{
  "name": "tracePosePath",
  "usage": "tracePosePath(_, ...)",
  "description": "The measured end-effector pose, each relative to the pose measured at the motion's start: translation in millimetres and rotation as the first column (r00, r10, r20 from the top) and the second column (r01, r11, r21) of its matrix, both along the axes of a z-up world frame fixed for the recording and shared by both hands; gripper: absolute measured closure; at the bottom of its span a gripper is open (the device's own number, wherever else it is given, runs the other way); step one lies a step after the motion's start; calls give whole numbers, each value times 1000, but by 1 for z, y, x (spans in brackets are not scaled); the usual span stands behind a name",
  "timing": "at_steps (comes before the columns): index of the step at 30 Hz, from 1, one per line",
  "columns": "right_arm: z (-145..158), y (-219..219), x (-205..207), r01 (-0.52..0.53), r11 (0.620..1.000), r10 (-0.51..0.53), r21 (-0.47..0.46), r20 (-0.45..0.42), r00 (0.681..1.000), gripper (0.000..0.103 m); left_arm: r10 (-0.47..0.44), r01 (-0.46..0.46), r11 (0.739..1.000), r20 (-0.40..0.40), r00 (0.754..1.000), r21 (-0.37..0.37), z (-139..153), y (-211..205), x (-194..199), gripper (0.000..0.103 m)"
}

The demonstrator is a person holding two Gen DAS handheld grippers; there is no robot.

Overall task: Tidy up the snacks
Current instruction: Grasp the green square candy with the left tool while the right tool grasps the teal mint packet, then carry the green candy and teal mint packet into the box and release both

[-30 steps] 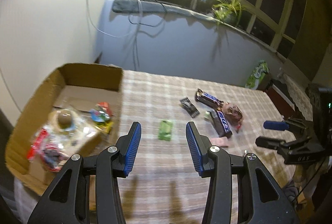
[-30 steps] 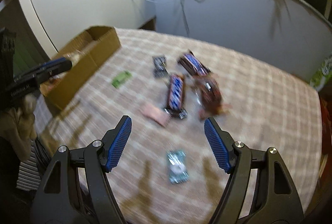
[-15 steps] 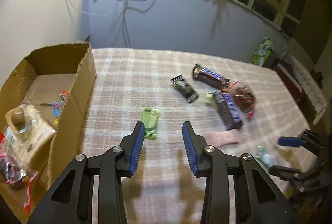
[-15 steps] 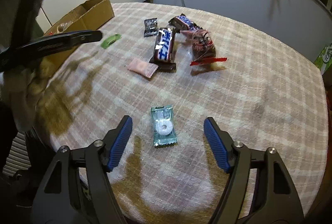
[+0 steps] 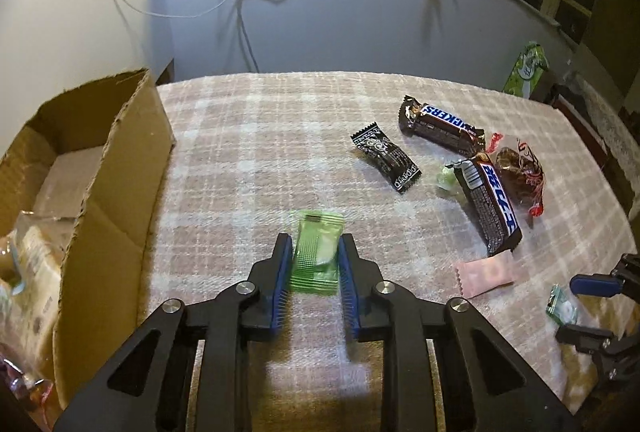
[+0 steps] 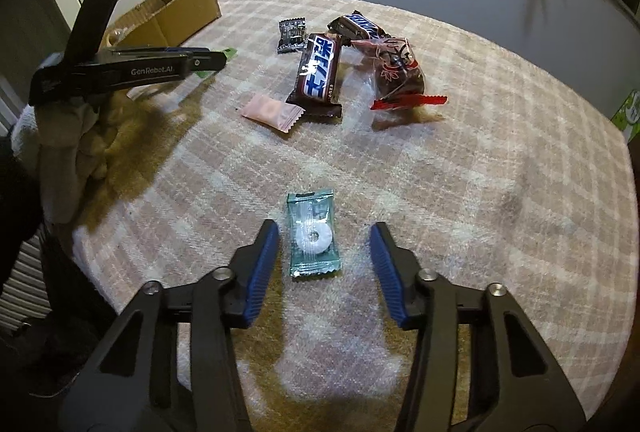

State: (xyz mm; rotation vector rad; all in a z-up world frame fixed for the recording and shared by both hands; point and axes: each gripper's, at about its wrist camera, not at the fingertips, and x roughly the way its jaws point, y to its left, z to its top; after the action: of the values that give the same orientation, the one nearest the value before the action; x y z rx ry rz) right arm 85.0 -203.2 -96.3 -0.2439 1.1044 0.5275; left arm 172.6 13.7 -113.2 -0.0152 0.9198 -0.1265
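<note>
Left wrist view shows your left claw [image 5: 315, 264] pinched on the green packet [image 5: 318, 252] just right of the cardboard box [image 5: 116, 192], so lift it into the box, while your right claw [image 6: 324, 252] stands apart around the mint [image 6: 312, 234].

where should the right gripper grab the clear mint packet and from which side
Across its two long edges, around the middle where the white ring mint bulges, coming straight down from above. The mint packet lies flat on the tablecloth, long axis pointing away, already between the right gripper pads, which stand open either side; the flat crimped ends offer little to pinch.
</note>
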Motion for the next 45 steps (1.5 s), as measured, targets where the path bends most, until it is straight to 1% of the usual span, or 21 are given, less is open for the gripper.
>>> tracePosePath(4, 2, 2, -1, -5, 1000, 5, -17, 14, 1000, 77, -12, 12, 1000, 8, 1000, 18, 0, -4, -1, 83)
tracePosePath(7, 4, -2, 0, 1, 1000, -1, 3, 2, 1000, 78, -11, 11, 1000, 15, 1000, 14, 2, -6, -3, 84)
tracePosePath(14, 11, -6, -2, 20, 999, -21, 25, 13, 1000, 78, -10, 11, 1000, 43, 999, -5, 12, -5, -12, 84)
tracePosePath(19, 26, -9, -1, 31, 999, -33, 44, 39, 999, 78, -9, 10, 1000, 79, 997, -16, 27, -4, -21, 84)
tracePosePath(24, 42, -2, 1, 22, 998, -26, 57, 71, 997, 78, 2, 2, 1000, 123, 992, -30, 45, 3, -32, 84)
tracePosePath(29, 58, 15, 6, -1, 997, -7, 79, 101, 995, 78, 18, -11, 999, 164, 986, -45, 61, 11, -45, 84)
tracePosePath(35, 74, 43, 16, -39, 993, 24, 109, 136, 990, 78, 45, -34, 998, 209, 977, -54, 79, 29, -59, 84)
tracePosePath(40, 83, 74, 28, -75, 988, 54, 137, 150, 987, 78, 82, -70, 996, 239, 967, -60, 90, 51, -68, 84)
tracePosePath(45, 90, 110, 39, -117, 983, 91, 145, 170, 981, 78, 117, -104, 992, 254, 960, -65, 95, 72, -73, 84)
